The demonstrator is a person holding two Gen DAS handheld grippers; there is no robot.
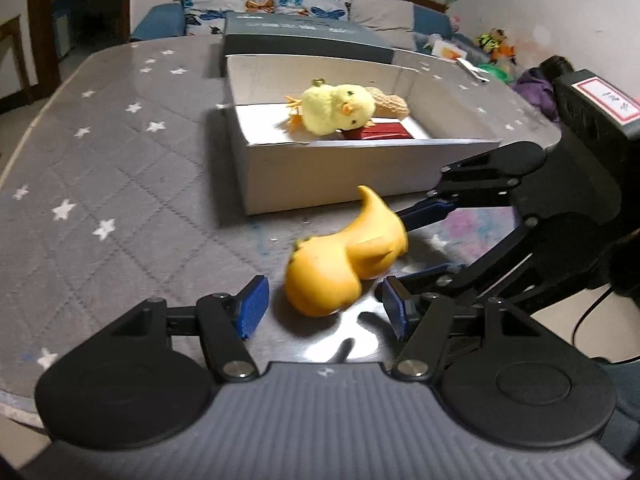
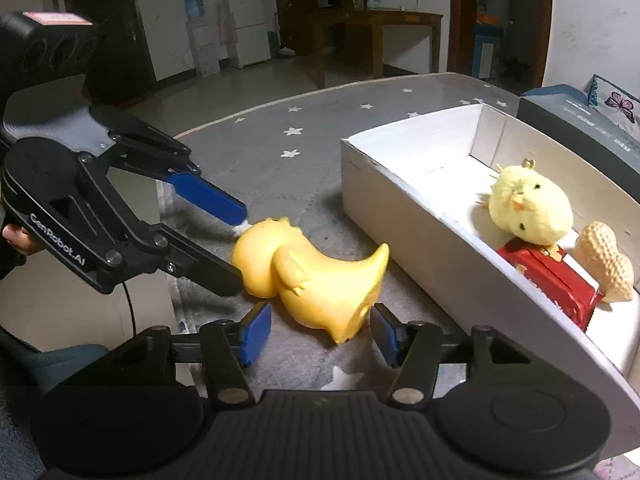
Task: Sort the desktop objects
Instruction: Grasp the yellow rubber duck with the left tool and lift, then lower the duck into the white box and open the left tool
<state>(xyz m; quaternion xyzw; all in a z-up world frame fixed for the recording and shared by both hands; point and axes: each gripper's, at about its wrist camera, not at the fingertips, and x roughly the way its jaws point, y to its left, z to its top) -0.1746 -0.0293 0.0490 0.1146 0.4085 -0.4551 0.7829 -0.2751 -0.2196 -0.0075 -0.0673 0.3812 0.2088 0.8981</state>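
Yellow dinosaur toy [image 2: 316,276] lies on grey star-patterned mat [image 1: 100,168] beside white box [image 2: 404,216].

The dinosaur toy [image 1: 344,256] lies on the table [image 1: 120,184] before the box [image 1: 360,172]; the plush chick [image 1: 336,108] sits inside.

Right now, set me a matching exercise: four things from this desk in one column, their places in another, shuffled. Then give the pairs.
Things:
1. yellow dinosaur toy
2. plush chick
3. red packet
4. dark box lid

Places:
A. inside the white box, lying under the chick
B. on the star mat, on its side, between both open claws
C. behind the white box, at the table's far edge
D. inside the white box, on top of the red packet

Pairs: 1-B, 2-D, 3-A, 4-C
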